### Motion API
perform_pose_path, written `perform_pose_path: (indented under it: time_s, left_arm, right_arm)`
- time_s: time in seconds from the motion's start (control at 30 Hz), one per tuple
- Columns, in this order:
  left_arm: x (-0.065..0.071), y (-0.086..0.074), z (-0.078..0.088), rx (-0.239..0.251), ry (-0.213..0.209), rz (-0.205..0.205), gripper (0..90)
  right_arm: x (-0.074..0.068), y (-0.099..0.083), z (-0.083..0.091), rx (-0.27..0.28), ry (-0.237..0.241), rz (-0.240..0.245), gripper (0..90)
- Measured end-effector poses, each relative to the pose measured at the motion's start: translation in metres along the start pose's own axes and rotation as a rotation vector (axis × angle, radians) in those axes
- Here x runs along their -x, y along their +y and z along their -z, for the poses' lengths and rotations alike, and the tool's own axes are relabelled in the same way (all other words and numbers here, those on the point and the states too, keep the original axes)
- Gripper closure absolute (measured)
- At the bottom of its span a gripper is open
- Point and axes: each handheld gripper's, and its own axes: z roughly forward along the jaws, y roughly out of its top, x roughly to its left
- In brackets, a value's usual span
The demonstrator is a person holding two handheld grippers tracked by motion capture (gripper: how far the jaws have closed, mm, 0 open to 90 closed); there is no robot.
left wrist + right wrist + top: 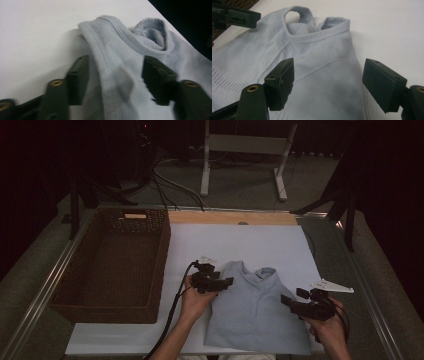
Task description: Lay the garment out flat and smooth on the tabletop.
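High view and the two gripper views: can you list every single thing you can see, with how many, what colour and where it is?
top: one, light grey-blue, lying flat on the white sheet near the front edge, neck pointing away from the person
basket: one, dark brown wicker, at the left of the sheet, nothing visible inside
white sheet: one, white, spread over the table
wooden strip: one, light wood, along the far edge of the sheet
frame legs: one set, pale grey, on the floor beyond the table
cables: several, dark and pale, on the floor behind the basket
left gripper: one, black, open, jaws either side of the top's shoulder strap
right gripper: one, black, open, at the top's right edge
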Motion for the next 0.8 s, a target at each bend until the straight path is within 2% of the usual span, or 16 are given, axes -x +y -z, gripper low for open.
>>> perform_pose_path:
  time_s: [0.07,0.17,0.27,0.37,0.47,0.5,0.53,0.63,0.73,0.8]
  left_arm:
    - [0.001,0.000,-0.001,-0.007,-0.012,0.001,47.9]
    - [0.002,0.000,-0.002,-0.015,0.003,-0.012,54.4]
    - [0.003,0.000,-0.001,-0.011,0.011,-0.028,68.2]
    - [0.007,0.000,0.003,-0.001,0.017,-0.057,76.9]
    - [0.013,-0.002,0.006,0.012,0.024,-0.095,79.9]
    - [0.013,-0.002,0.006,0.012,0.024,-0.095,80.3]
    - [0.018,-0.003,0.010,0.029,0.027,-0.128,80.4]
    - [0.025,-0.005,0.014,0.048,0.017,-0.164,80.9]
    - [0.034,-0.009,0.019,0.065,0.014,-0.228,80.8]
    - [0.038,-0.011,0.021,0.071,0.008,-0.248,80.8]
  right_arm:
    - [-0.001,0.001,-0.001,0.002,0.000,0.001,25.9]
    - [-0.004,0.003,-0.003,0.006,0.006,0.003,26.0]
    - [-0.005,0.005,-0.005,0.008,0.006,0.009,26.1]
    - [-0.006,0.007,-0.007,0.009,0.008,0.009,26.4]
    - [-0.008,0.010,-0.009,0.010,0.006,0.011,27.2]
    - [-0.009,0.011,-0.009,0.011,0.005,0.011,27.6]
    - [-0.010,0.012,-0.010,0.013,0.003,0.015,27.9]
    - [-0.014,0.016,-0.012,0.018,0.003,0.018,28.2]
    - [-0.017,0.019,-0.016,0.020,0.002,0.025,29.7]
    - [-0.021,0.022,-0.019,0.021,0.006,0.025,31.4]
